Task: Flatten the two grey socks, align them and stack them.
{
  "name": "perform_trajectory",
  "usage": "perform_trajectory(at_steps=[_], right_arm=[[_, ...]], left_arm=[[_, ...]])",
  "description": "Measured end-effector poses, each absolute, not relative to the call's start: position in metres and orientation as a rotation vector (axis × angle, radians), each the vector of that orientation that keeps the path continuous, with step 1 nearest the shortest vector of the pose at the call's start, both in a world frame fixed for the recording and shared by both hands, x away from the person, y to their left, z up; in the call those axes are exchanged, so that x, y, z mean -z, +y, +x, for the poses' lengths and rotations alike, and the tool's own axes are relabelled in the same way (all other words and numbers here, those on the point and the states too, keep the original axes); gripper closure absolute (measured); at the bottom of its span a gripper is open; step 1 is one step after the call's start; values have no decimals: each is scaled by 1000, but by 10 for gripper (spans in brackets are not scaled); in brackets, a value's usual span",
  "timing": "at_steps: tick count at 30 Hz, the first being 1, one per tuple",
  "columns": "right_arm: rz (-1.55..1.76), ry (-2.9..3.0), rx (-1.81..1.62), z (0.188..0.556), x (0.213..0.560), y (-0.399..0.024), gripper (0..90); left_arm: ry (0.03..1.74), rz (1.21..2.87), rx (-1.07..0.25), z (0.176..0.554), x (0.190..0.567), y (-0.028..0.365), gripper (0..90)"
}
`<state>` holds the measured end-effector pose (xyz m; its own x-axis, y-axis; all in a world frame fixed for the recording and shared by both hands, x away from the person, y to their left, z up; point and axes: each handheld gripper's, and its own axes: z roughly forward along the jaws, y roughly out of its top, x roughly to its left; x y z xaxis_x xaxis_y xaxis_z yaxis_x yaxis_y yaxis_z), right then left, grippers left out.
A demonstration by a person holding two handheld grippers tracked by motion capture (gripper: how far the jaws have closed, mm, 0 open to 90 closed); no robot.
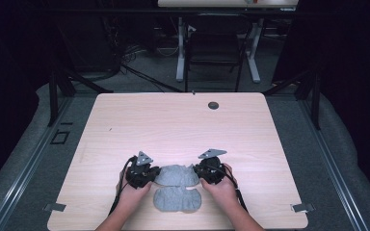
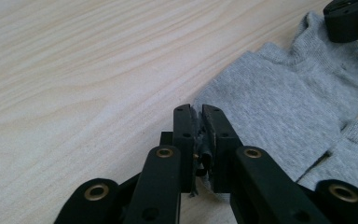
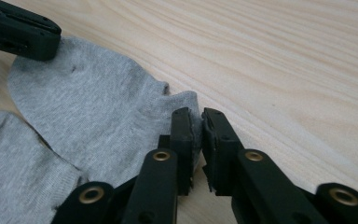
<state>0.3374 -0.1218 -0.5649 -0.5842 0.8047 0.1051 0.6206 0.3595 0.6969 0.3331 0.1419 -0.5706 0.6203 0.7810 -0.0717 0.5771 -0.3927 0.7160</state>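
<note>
Two grey socks near the table's (image 1: 125,120) front edge. The upper sock (image 1: 176,174) is stretched between both claws: left claw (image 2: 198,122) and right claw (image 3: 195,125) each pinched closed on an opposite edge. Lower sock (image 1: 176,199) lies just beside, loose. Looks soft, light, stretchy knit, so grab edges or cuff, I'd say.

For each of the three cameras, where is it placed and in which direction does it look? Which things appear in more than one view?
High view: fixed above the person's side, looking forward and down on the table; forearms, the left gripper and the right gripper show.
Left gripper view: rides on the left gripper, looking along its jaws at the upper sock.
Right gripper view: rides on the right gripper, looking along its jaws at the same sock's opposite end.
Shared: every view shows both grey socks, including the lower sock; each gripper view shows the other gripper.
</note>
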Motion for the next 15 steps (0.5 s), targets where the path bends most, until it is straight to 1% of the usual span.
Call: perform_trajectory(at_steps=[1,3,15], right_arm=[[1267,2371,-1040,337,565,-123,863],[1261,2377,-1035,337,565,-124,873],[1248,2369,-1060,334,559,-127,880]], left_arm=[[1062,2114,-355,333,571,142,863],[1064,2122,-347,333,571,143,871],[1052,2104,-355,331,565,146,882]])
